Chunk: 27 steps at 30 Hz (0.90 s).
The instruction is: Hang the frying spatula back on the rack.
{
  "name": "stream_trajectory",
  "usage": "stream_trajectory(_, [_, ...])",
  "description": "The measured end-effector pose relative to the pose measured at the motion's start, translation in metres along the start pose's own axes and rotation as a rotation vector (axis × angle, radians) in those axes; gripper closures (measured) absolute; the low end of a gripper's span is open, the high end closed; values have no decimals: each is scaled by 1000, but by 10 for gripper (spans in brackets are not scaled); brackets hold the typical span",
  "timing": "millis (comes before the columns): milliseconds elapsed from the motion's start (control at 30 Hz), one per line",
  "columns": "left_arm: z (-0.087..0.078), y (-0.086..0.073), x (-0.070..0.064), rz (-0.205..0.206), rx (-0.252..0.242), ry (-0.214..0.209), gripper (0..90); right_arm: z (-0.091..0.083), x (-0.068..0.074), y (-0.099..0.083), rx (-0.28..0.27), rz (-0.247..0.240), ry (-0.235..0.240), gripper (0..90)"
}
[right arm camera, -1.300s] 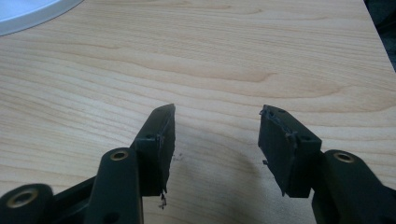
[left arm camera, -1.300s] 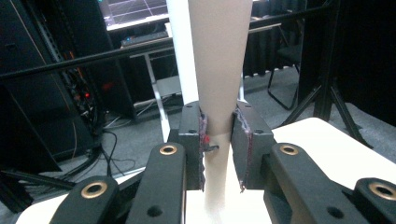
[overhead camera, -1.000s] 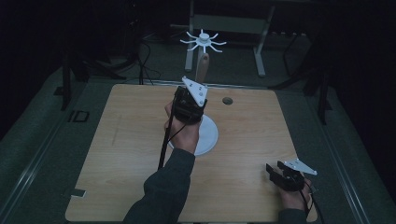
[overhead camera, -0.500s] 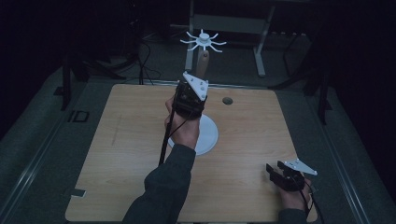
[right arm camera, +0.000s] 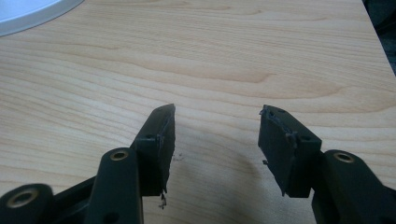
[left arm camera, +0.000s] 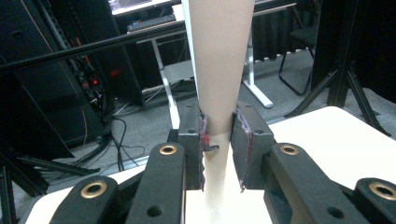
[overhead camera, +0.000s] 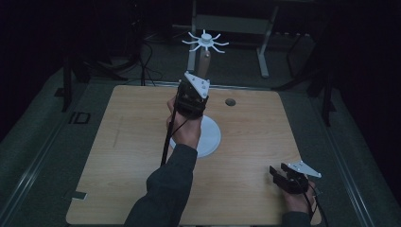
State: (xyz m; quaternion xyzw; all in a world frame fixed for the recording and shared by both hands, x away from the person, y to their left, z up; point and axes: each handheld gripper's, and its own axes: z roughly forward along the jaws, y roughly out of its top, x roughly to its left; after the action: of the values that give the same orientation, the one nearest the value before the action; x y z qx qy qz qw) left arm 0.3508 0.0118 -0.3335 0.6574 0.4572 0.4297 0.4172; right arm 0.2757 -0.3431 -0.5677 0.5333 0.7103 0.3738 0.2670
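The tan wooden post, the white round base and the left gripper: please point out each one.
tan wooden post (left arm camera: 219, 70), left gripper view, on its bare shaft above the jaws.
white round base (overhead camera: 212, 137), high view, on its right part.
left gripper (left arm camera: 219, 140), left gripper view, midway between its fingertips.

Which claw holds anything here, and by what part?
The left claw is shut on the tan post of the white-based stand, partway up its shaft. The right claw is open, holding nothing.

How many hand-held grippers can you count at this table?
2. The left hand-held gripper is raised mid-table, closed on the stand's post; the right hand-held gripper rests open near the table's right front corner.
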Motion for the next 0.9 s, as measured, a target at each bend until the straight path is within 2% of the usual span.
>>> stream_trajectory(100, [0,-1,1,1,-4,-31,740,0,0,0,0,0,1,457])
stream_trajectory(200, [0,-1,0,13,-1,-35,701,0,0,0,0,-2,1,456])
stream_trajectory(367, [-4,-3,0,11,-37,-103,620,0,0,0,1,-2,0,455])
stream_trajectory(400, [-4,-3,0,11,-37,-103,601,0,0,0,1,-2,0,455])
stream_trajectory(433, [-10,-5,-2,17,-59,-144,564,0,0,0,2,-4,0,451])
stream_trajectory(467, [-12,-6,-3,18,-61,-158,545,0,0,0,3,-3,-1,449])
stream_trajectory(567, [-17,-9,-4,26,-73,-182,501,0,0,0,2,-4,-2,446])
stream_trajectory(733, [-20,-16,-3,38,-71,-231,493,0,0,0,2,-4,-4,442])
stream_trajectory(800, [-20,-16,-3,38,-71,-231,494,0,0,0,2,-4,-4,442])
stream_trajectory(833, [-21,-20,-1,40,-74,-258,501,0,0,0,2,-4,-4,440])
stream_trajectory(900, [-21,-24,0,40,-69,-285,502,0,0,0,3,-2,-4,438])
